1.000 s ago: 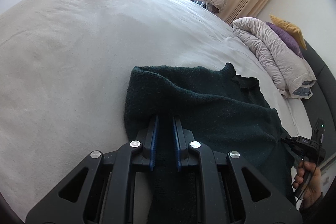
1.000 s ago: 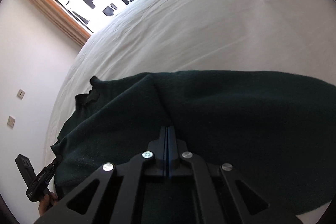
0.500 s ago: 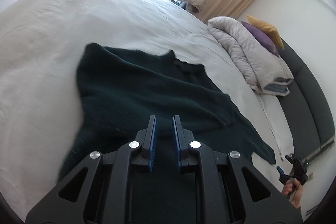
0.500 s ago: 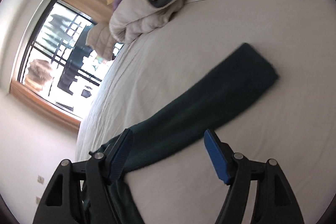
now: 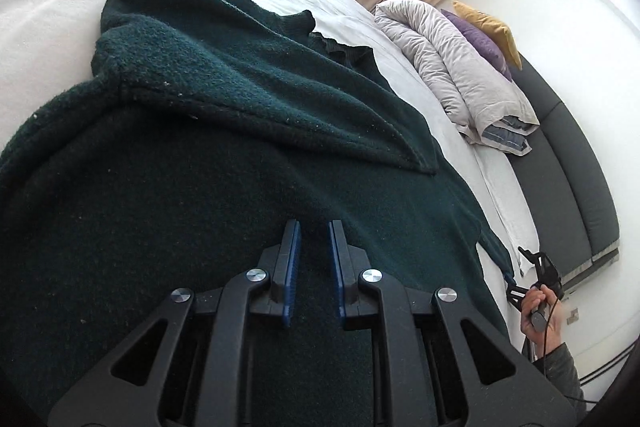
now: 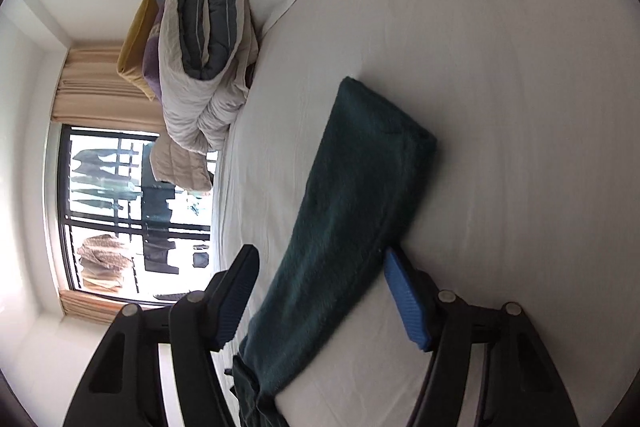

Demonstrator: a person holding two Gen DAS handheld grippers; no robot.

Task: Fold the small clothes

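While the dark green sweater [image 5: 248, 131] lies spread on the white bed [image 5: 48, 15], its left sleeve is folded in across the chest and its right sleeve [image 6: 352, 211] stretches straight out over the sheet. The left tongs [image 5: 314, 247] hang low over the sweater's body, their 2 blue pads [image 5: 294, 259] nearly together with only a narrow gap; whether any cloth is pinched in that gap I cannot tell. The right tongs [image 6: 320, 283] stand apart, 1 pad on each side of the outstretched sleeve and neither pressing it; they have just been closing a little. A rolled grey duvet [image 6: 204, 39] with yellow and purple cushions [image 5: 488, 31] sits by the headboard, near the curtained window [image 6: 120, 211].
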